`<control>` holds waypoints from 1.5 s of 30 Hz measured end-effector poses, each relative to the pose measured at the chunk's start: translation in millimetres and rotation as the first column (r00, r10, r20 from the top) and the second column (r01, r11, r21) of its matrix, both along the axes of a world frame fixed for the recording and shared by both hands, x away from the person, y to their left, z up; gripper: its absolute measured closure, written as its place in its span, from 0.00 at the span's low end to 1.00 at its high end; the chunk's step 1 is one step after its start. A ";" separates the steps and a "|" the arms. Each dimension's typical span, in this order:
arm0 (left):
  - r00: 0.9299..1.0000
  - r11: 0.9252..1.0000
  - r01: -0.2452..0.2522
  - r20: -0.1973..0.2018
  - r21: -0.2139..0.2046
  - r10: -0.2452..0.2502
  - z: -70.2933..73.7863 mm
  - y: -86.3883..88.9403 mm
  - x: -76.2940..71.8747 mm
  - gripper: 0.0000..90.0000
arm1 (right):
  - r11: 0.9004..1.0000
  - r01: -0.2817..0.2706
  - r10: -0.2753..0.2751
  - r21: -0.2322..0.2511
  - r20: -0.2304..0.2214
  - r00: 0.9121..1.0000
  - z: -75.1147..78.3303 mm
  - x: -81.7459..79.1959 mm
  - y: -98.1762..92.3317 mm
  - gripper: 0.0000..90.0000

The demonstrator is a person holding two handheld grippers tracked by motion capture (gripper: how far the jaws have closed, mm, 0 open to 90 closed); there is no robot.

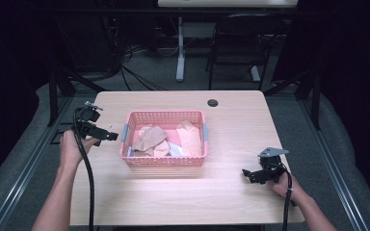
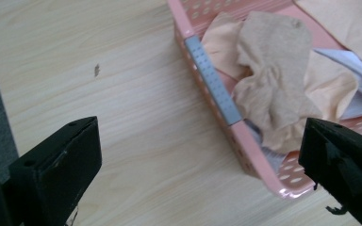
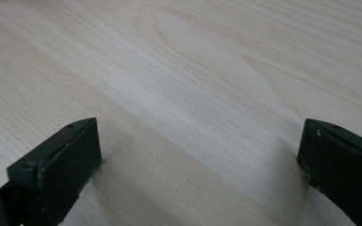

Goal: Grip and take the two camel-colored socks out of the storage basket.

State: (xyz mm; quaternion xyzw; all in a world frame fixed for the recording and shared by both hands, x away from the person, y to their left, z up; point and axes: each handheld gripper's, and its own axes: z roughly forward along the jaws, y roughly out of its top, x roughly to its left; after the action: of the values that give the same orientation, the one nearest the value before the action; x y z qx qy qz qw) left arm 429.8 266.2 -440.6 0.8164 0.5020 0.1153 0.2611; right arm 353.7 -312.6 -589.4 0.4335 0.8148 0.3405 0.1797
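There was one bench [image 1: 173, 192] and on it one pink basket [image 1: 164, 161]. Inside lay several cloth pieces [image 1: 151, 137], at least four tan or peach ones and one white; the exact count could not be told. Two hand-held grippers were present, left hand-held gripper [image 1: 110, 136] and right hand-held gripper [image 1: 248, 174].

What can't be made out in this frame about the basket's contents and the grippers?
- Basket floor, high view: covered by crumpled tan and peach cloths.
- White piece, left gripper view: tucked under the cloths and cut by the right edge, so what it is stays unclear.
- Left gripper: its right finger is cut by the frame edge.
- Right gripper, high view: too small and dark to read finger detail.
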 end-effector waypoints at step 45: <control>0.978 0.971 0.174 -0.145 0.162 -0.151 -62.1 -121.3 47.3 0.37 | 1.000 -0.001 0.001 0.000 0.000 1.000 0.0 -0.2 -0.1 0.00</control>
State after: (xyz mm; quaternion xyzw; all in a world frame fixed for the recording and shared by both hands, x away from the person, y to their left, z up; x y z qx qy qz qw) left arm 477.1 144.9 -502.6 0.8803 0.4376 0.0826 0.1638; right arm 353.4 -312.6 -589.4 0.4334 0.8149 0.3405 0.1794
